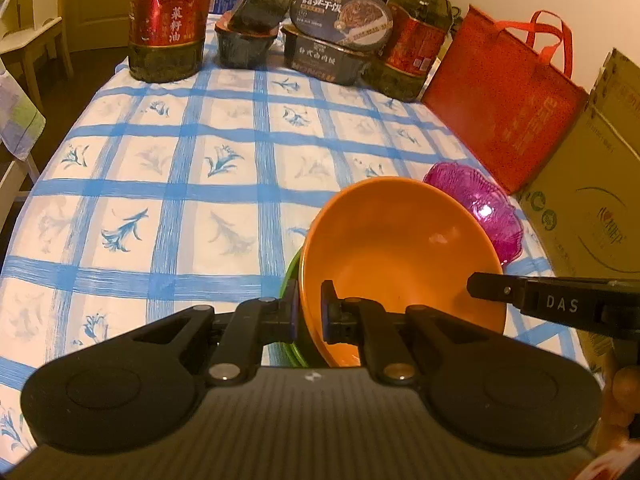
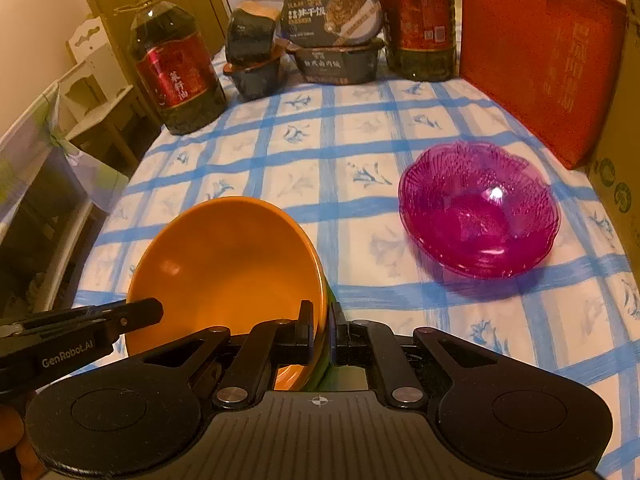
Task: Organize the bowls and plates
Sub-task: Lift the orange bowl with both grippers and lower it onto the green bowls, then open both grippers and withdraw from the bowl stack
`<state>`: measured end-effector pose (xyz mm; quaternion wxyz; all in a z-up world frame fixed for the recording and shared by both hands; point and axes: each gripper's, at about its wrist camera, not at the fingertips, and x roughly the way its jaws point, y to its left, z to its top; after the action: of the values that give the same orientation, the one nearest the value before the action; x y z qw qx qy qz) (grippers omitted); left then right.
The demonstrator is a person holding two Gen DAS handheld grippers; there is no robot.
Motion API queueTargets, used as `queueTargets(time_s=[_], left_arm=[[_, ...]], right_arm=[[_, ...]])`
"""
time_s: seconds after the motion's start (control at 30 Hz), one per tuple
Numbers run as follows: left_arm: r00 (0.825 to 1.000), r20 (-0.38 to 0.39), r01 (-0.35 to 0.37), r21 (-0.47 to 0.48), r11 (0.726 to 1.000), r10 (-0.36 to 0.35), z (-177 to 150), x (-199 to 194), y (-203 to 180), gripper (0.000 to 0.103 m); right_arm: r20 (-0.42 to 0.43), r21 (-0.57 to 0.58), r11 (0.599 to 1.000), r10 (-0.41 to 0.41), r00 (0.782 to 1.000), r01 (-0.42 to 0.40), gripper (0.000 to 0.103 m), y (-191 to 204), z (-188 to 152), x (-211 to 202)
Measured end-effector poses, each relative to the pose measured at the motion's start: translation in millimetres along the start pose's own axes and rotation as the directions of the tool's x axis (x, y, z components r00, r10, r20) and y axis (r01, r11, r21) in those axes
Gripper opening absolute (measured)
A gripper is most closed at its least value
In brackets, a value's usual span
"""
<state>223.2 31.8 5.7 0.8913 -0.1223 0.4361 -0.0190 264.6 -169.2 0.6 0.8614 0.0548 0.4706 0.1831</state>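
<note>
An orange bowl [image 1: 400, 248] sits nested in a green bowl [image 1: 291, 280], of which only a rim sliver shows. The pair hangs tilted just above the blue-checked tablecloth [image 1: 200, 160]. My left gripper [image 1: 312, 312] is shut on the left rim of both bowls, one finger inside the orange bowl and one outside the green. My right gripper [image 2: 322, 332] is shut the same way on the opposite rim of the orange bowl [image 2: 224, 264]. A purple glass bowl [image 2: 480, 208] stands on the cloth to the right, apart from the held pair.
Two large oil bottles [image 2: 176, 76] [image 2: 418, 20] and stacked dark food tubs [image 2: 336, 40] line the table's far end. A red tote bag [image 2: 540, 64] and a cardboard box [image 1: 592, 208] stand along the right side. The table's edge drops off on the left.
</note>
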Motion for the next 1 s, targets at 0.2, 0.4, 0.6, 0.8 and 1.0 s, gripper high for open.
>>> queueTargets(time_s=[0.2,0.4,0.6,0.8,1.0], left_arm=[[1.000,-0.015,-0.010,0.006,1.000,0.010,-1.6,4.3,-0.3,0.009],[1.000,-0.022,-0.012,0.010,1.000,0.012,-1.9,7.1,-0.6,0.009],[1.000,-0.012,-0.019,0.007,1.000,0.019,-1.5,7.2,0.6,0.009],[1.000,0.010,-0.010,0.009,1.000,0.009,-0.3,3.2,0.8,0.011],[1.000,0.025,-0.004,-0.015,1.000,0.004,-2.8,-4.7,3.4,0.020]], right_arm=[[-0.018,0.014,1.000,0.004,1.000,-0.004,0.007,-2.2,-2.1,8.0],[-0.029,-0.002,1.000,-0.006,1.000,0.006,0.007,-1.1,-2.8,11.9],[-0.024,0.000,1.000,-0.006,1.000,0.006,0.007,-2.7,-4.7,13.8],[-0.005,0.015,1.000,0.009,1.000,-0.009,0.007,-5.3,-4.8,12.5],[0.020,0.034,0.999,0.022,1.000,-0.022,0.009,-5.3,-9.1,1.4]])
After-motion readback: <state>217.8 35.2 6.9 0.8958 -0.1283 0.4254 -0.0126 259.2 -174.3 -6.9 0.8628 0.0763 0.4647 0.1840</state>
